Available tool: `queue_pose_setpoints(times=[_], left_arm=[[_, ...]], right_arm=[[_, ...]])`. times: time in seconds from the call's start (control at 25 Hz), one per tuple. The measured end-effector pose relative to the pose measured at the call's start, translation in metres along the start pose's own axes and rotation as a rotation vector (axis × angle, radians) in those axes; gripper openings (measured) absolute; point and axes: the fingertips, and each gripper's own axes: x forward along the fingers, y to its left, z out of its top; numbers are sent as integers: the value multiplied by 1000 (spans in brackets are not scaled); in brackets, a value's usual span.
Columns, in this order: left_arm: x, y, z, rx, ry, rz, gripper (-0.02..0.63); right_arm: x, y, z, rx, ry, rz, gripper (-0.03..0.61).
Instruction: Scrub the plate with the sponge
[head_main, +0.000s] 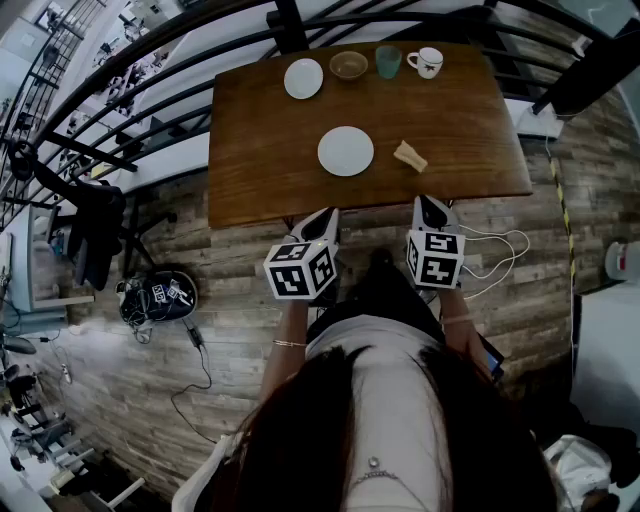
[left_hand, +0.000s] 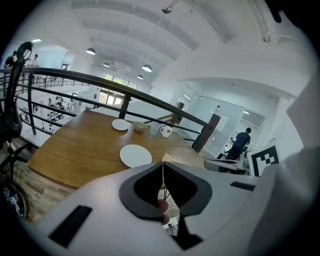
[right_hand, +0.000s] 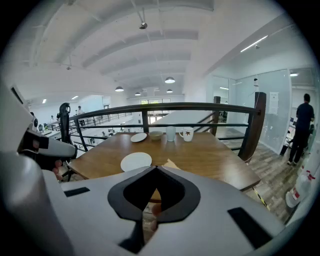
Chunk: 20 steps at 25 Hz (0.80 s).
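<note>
A white plate (head_main: 345, 151) lies in the middle of the wooden table (head_main: 260, 160), with a tan sponge (head_main: 409, 156) just to its right. Both grippers hang before the table's near edge, over the floor, short of these things. My left gripper (head_main: 327, 213) points at the plate and is shut on nothing. My right gripper (head_main: 429, 201) sits below the sponge, also shut and empty. The plate (left_hand: 135, 155) shows ahead in the left gripper view above the closed left gripper (left_hand: 163, 166). In the right gripper view the plate (right_hand: 136, 161) and sponge (right_hand: 171, 164) lie beyond the closed right gripper (right_hand: 155, 169).
At the table's far edge stand a second plate (head_main: 303, 78), a bowl (head_main: 349, 65), a glass (head_main: 388, 61) and a mug (head_main: 426, 62). A black railing (head_main: 150, 60) runs behind. A black bag (head_main: 157, 297) and white cables (head_main: 495, 255) lie on the floor.
</note>
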Motion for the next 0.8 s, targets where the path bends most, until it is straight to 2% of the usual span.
queue_pose_setpoints(times=[0.32, 0.8], left_arm=[[25, 4, 8, 4, 19, -8, 18], [69, 4, 23, -5, 47, 0, 18]], right_arm=[[20, -4, 7, -11, 0, 41, 35], [60, -27, 4, -70, 90, 103, 40]])
